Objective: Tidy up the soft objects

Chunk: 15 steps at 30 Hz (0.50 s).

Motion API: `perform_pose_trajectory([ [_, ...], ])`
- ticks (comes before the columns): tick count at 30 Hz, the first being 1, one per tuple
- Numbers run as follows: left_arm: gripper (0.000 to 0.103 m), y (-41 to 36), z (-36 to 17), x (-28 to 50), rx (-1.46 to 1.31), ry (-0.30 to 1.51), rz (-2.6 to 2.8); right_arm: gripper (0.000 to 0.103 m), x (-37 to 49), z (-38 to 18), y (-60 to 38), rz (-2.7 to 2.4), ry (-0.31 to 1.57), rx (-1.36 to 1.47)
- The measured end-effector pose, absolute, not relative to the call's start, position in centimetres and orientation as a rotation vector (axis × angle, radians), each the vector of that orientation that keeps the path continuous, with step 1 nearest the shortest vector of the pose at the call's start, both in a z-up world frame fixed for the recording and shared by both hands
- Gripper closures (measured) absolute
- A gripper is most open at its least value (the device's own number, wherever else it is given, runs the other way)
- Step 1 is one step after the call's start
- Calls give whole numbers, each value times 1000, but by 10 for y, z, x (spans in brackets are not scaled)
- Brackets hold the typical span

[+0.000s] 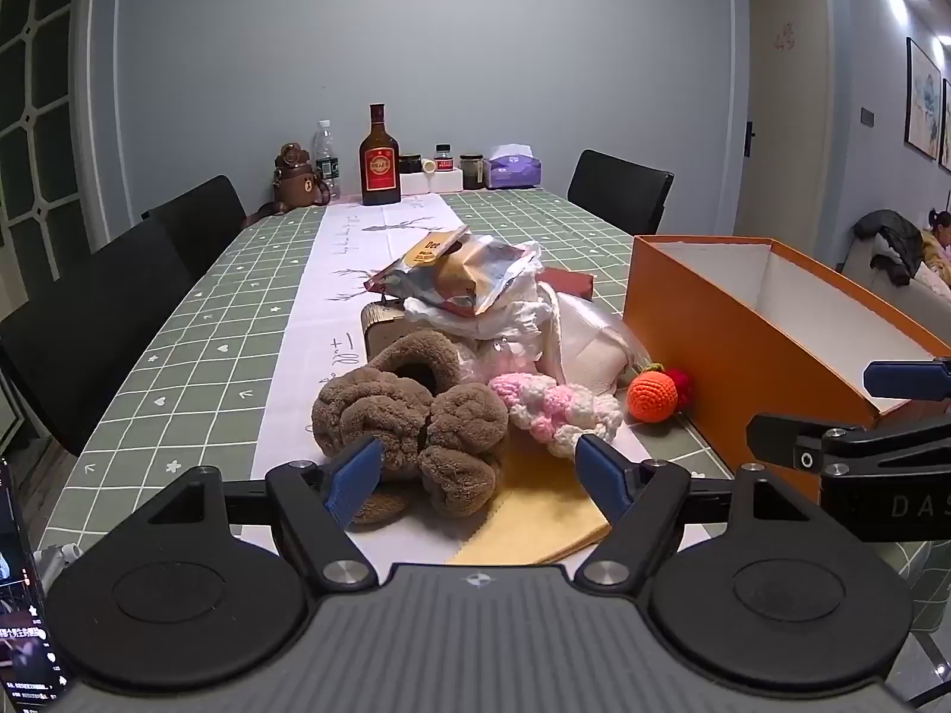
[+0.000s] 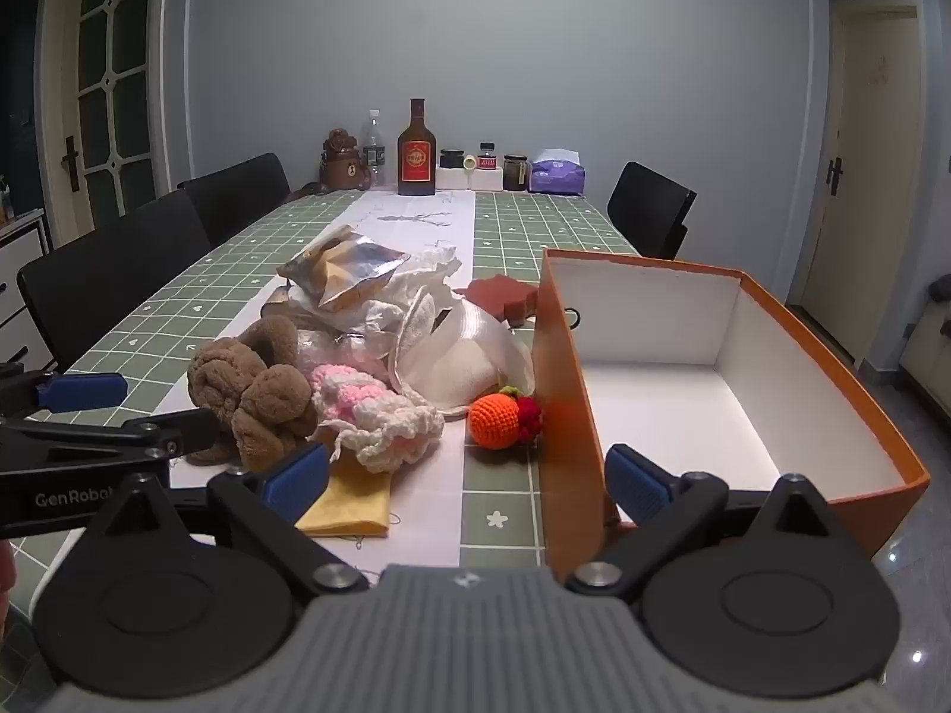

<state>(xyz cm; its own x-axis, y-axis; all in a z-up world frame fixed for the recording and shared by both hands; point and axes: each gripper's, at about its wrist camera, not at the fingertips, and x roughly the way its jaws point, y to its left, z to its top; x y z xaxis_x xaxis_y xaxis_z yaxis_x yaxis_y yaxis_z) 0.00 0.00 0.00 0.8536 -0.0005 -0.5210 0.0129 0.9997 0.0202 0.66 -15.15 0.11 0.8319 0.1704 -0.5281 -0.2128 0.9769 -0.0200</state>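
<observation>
A brown fluffy soft toy (image 1: 410, 422) (image 2: 255, 392) lies on the white table runner. Beside it lie a pink-and-white crochet piece (image 1: 553, 407) (image 2: 374, 416), an orange crochet ball (image 1: 652, 395) (image 2: 501, 420) and a yellow cloth (image 1: 541, 511) (image 2: 350, 505). An open orange box (image 1: 731, 350) (image 2: 559, 416) with a white inside stands on the right. My left gripper (image 1: 478, 478) is open, its fingers either side of the brown toy's near edge. My right gripper (image 2: 469, 481) is open and empty, straddling the box's near left wall.
A pile of foil snack bag (image 1: 469, 273), white plastic bags (image 2: 463, 350) and a wooden block sits behind the soft things. Bottles, jars and a tissue box (image 1: 512, 169) line the table's far end. Black chairs (image 1: 119, 309) stand around the table.
</observation>
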Motion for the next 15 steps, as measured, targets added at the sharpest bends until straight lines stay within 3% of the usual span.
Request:
perform_pose_trajectory([
  [15, 15, 2, 0, 0, 23, 554, -9, 5, 9, 0, -150, 199, 556, -79],
])
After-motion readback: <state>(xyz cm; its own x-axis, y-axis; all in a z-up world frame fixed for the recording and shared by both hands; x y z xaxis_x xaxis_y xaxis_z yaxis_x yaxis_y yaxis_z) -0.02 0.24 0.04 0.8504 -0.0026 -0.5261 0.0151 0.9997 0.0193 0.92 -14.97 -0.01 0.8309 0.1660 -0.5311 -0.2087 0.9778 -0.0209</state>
